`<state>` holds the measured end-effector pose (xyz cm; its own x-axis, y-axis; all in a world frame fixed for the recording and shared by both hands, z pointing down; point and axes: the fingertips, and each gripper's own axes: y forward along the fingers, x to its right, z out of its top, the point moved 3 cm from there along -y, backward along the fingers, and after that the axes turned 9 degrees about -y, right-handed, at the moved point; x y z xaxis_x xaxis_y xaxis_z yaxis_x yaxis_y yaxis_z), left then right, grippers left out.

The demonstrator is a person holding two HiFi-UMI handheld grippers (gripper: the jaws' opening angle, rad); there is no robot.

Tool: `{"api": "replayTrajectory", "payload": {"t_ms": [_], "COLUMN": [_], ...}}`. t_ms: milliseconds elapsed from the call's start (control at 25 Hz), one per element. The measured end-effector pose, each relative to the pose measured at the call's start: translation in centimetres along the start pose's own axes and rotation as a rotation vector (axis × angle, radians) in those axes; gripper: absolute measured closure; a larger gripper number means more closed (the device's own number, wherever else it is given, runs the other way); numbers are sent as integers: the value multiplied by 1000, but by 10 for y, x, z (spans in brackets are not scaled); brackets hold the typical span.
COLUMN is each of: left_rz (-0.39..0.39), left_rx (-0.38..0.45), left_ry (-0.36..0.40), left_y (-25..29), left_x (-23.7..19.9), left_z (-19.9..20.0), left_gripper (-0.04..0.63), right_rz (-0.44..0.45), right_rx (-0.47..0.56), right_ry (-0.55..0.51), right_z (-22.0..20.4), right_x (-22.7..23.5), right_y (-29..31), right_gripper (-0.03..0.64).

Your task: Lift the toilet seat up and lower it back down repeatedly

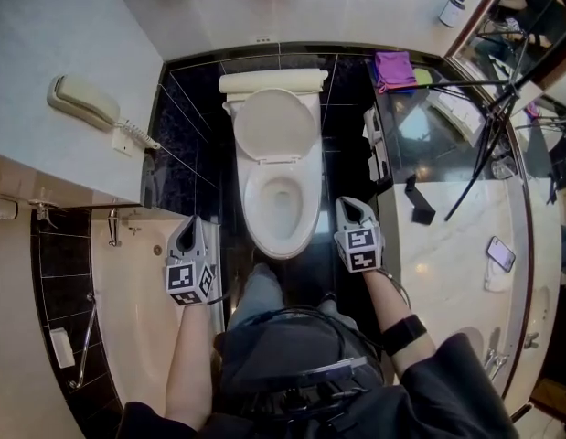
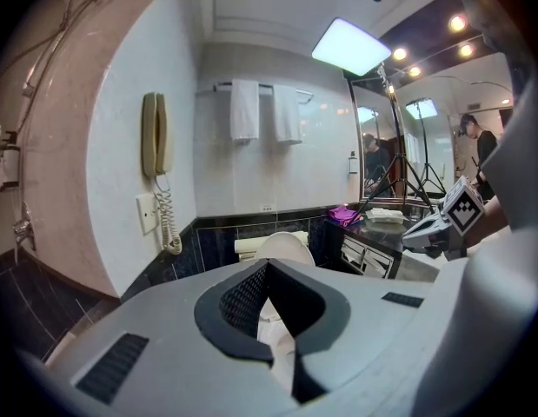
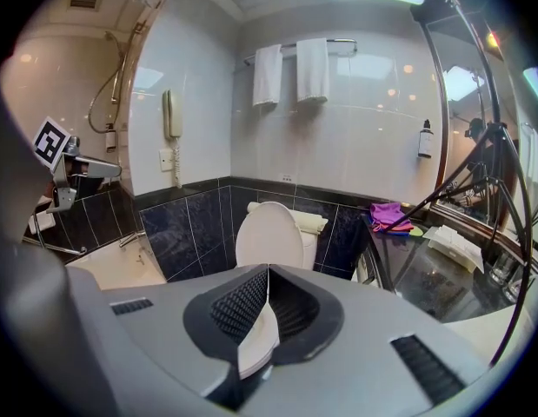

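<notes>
At floor level, between the two grippers, the white ceramic toilet (image 1: 281, 210) is framed square-on.
- The solid white oval lid (image 1: 276, 124) is stood up against the cistern.
- The white toilet seat ring (image 1: 251, 199) appears to be lying down on the bowl rim. Seat and rim are hard to separate from this angle, so that is a judgement, not a certainty.

Placement:
- The left gripper (image 1: 186, 231) is held beside the bowl's front-left, apart from it, at the edge of the cream bathtub (image 1: 127, 291).
- The right gripper (image 1: 351, 213) is held just beside the bowl's front-right, nearer the rim. No contact can be seen.
- Both are pointed forward and somewhat downward at the toilet.
- This is read as a ready stance. The seat's front edge is kept within reach from either side, and the right gripper looks better set for a lift.

Fingers:
- The left gripper's black ribbed fingers (image 2: 242, 298) are brought together at the tips. Nothing is held, and only the toilet is seen beyond them.
- The right gripper's fingers (image 3: 238, 307) are likewise closed tip to tip and empty, with the raised lid lined up past them.
- Closed fingers are probably meant as a wedge to be slid under the seat edge, rather than a pinch.

The pale marble bench (image 1: 447, 245) and the purple folded cloth (image 1: 393, 67) are well apart to the right and not involved.
</notes>
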<state>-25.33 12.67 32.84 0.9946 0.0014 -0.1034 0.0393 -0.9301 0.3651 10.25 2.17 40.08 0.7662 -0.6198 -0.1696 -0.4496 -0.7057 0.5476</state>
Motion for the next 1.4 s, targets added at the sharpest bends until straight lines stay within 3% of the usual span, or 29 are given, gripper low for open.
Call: {"api": "replayTrajectory", "payload": {"t_ms": [480,760,920,1200,1400], "left_rz": [-23,-29,-39,-69,-81], "left_rx": [-65,-119,-120,-172,-181], "left_ry": [67,92,149,175,180], "left_y": [47,78,96,122,136], "left_x": [-12,-19,-14,1,-1], "left_z": [-57,-128,-175,-250,-281], "left_gripper": [595,595,595,595,595], "right_rz": [82,107,117,129,151], "right_rx": [-167,-263,-307,-355,-347], "right_ry": [256,407,492,756,905], "right_z": [-110,-206,-264,-353,-393], "right_x": [-44,-73,-92,-115,-129], "right_y": [77,125,153,180,199], "right_gripper": [411,399,394,396,397]}}
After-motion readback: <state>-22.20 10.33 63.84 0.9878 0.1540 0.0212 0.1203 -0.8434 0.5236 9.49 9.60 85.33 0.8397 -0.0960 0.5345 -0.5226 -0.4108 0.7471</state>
